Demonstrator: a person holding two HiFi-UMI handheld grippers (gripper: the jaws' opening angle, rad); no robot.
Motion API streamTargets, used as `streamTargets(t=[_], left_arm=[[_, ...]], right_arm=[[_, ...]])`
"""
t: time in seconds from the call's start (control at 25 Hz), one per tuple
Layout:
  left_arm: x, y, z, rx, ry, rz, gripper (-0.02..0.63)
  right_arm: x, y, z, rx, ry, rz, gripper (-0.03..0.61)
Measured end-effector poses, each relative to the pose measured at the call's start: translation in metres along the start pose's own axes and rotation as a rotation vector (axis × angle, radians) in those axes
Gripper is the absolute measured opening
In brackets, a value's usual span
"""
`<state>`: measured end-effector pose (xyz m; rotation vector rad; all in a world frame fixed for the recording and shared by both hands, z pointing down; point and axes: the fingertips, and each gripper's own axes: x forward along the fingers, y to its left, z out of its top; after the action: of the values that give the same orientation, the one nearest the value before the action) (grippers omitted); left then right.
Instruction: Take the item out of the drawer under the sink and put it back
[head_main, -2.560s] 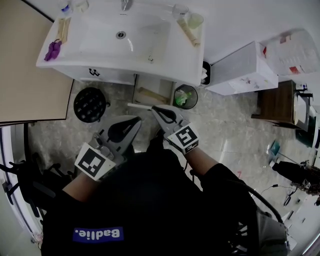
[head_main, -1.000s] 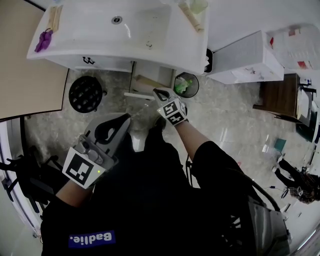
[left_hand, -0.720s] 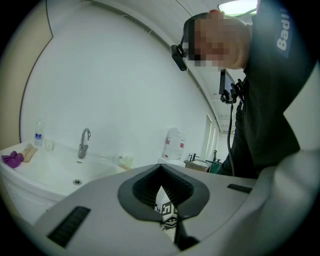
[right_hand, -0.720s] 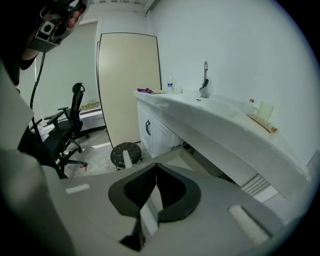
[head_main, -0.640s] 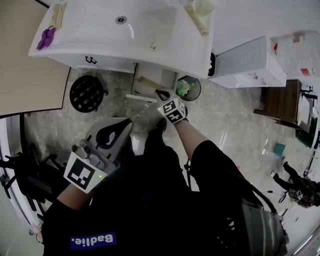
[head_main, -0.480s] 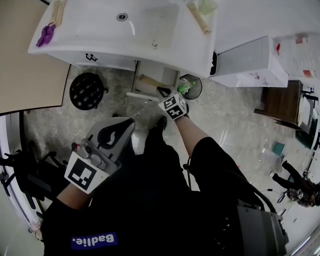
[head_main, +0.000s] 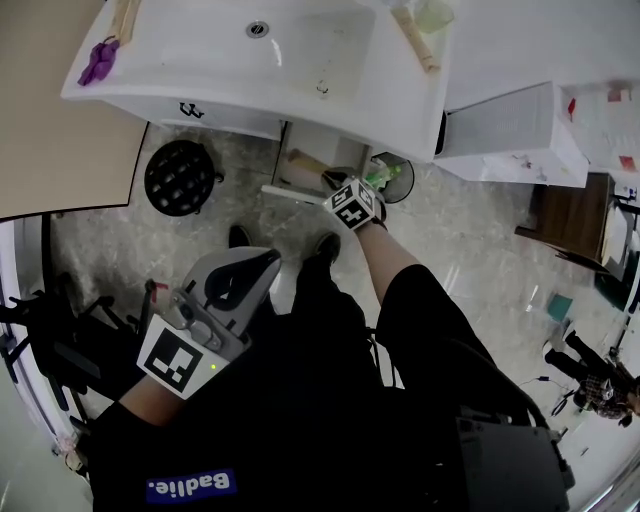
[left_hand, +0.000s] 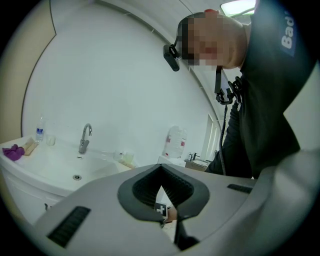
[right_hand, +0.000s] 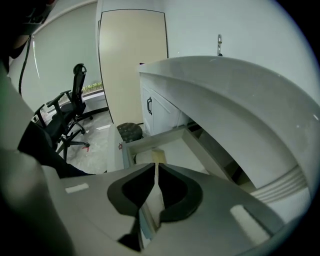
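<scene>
Head view: right gripper (head_main: 336, 181) pointed steeply down into drawer (head_main: 291, 193) under sink (head_main: 200, 70). Jaws just opened a crack; tan box (right_hand: 150, 156) in drawer seen through gap. Left gripper (head_main: 268, 262) held level near body, jaws together, empty.

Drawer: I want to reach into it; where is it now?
Head view, upper middle: the open drawer juts from under the sink, just left of the round waste bin.

White ceramic sink (head_main: 200, 75) gleaming, crumpled purple cloth (head_main: 98, 62) popping against it, black perforated round stool (head_main: 180, 178), speckled grey stone floor (head_main: 470, 250), and there's the pale beige flat item (right_hand: 154, 202).
</scene>
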<state>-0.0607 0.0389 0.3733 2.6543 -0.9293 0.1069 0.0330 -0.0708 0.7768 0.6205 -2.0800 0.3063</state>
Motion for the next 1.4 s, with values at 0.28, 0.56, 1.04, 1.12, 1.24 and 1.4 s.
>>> streamTargets(t=[0.28,0.56,1.04,1.12,1.24,1.4], left_arm=[[-0.004,0.011,-0.004,-0.001,0.005,0.021,0.005],[-0.003,0.020,-0.007,-0.010,0.007,0.038,0.005],[0.000,0.034,-0.014,-0.004,0.024,0.056,0.005],[-0.001,0.037,-0.016,-0.006,0.027,0.063,0.005],[-0.002,0.041,-0.019,-0.009,0.029,0.074,0.005],[-0.005,0.046,-0.024,-0.013,0.038,0.085,0.005]], right_arm=[[0.024,-0.002,-0.006,-0.017,0.041,0.023,0.028],[0.042,-0.005,-0.016,-0.013,0.093,0.044,0.038],[0.078,-0.010,-0.027,-0.070,0.216,0.143,0.084],[0.085,-0.011,-0.031,-0.086,0.245,0.159,0.095],[0.091,-0.013,-0.034,-0.108,0.275,0.169,0.106],[0.101,-0.014,-0.037,-0.129,0.305,0.172,0.120]])
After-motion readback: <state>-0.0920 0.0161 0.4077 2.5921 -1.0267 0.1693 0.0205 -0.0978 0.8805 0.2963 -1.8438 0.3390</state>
